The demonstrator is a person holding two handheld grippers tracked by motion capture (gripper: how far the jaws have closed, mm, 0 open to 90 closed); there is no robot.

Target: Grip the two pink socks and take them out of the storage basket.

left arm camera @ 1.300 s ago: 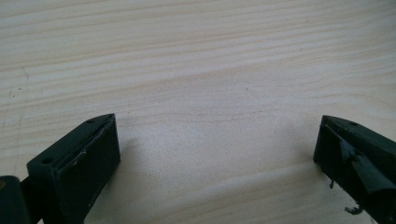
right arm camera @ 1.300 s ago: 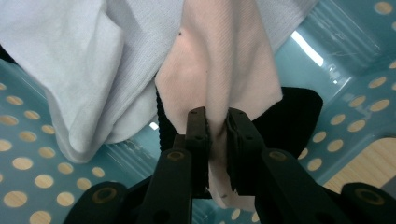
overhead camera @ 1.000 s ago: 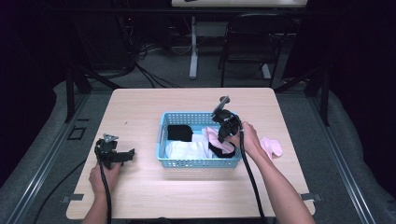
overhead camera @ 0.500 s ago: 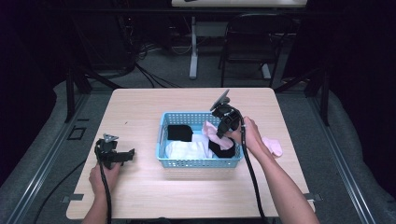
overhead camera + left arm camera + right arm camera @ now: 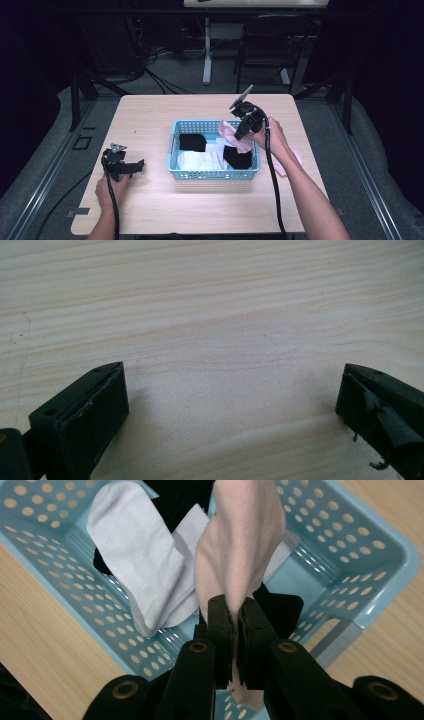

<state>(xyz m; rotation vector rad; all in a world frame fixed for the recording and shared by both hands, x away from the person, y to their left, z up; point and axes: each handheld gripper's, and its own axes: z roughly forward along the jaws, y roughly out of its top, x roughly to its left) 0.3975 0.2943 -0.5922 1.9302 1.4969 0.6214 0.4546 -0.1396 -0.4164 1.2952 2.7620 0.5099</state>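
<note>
The right gripper (image 5: 234, 617) pinches a pink sock (image 5: 240, 545), soft, light and limp, by one end so it dangles over the blue basket (image 5: 172, 150), while the left gripper (image 5: 232, 405) rests spread and empty on the table (image 5: 210, 315).

bare table (image 5: 150, 125) left of basket (image 5: 172, 150), basket walls obstruct

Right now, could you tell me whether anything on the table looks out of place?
One pink sock lies on the table to the right of the blue basket, partly hidden by the forearm, while the other socks are in the basket. The right gripper is shut on a pink sock above the basket. Nothing looks spilled or damaged.
</note>
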